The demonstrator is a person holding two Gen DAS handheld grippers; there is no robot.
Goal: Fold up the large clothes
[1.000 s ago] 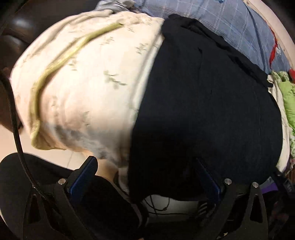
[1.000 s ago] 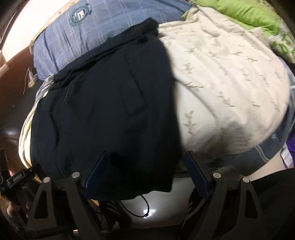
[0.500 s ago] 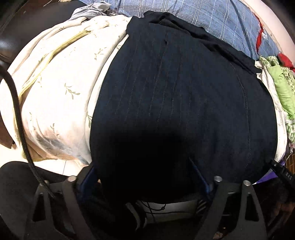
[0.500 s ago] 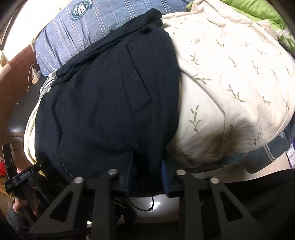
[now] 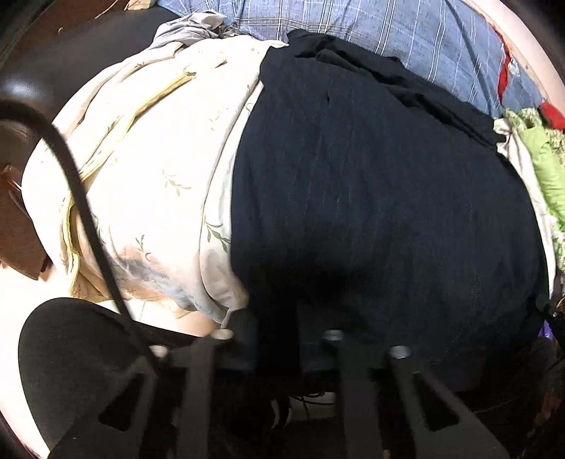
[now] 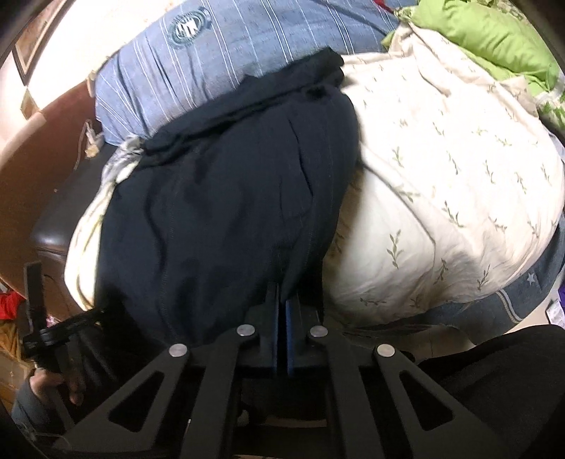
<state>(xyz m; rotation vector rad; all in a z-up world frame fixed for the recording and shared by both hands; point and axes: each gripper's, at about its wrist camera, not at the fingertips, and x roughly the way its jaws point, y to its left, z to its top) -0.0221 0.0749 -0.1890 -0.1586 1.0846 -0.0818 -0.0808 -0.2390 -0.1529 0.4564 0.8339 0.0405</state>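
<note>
A large dark navy pinstriped garment (image 5: 370, 194) lies spread over a cream leaf-print quilt (image 5: 148, 197) on a bed, and its near edge hangs toward me. The jaws of my left gripper (image 5: 279, 339) are closing, with the garment's near left hem between the pads. In the right wrist view the same garment (image 6: 219, 212) shows a back pocket. There my right gripper (image 6: 282, 303) is shut on the near right hem, and the cloth rises in a taut ridge from its blue pads.
A blue striped pillow (image 6: 212, 53) lies behind the garment, with green bedding (image 6: 487, 31) at the far right. The quilt (image 6: 441, 176) bulges to the right. A black cable (image 5: 81, 197) crosses the left wrist view. A hand (image 6: 60, 385) shows at lower left, beside dark brown furniture (image 6: 53, 219).
Both grippers went from wide open around the garment's near hem to closed on it. Both have lifted slightly, and the cloth now pulls up at the right pads.
</note>
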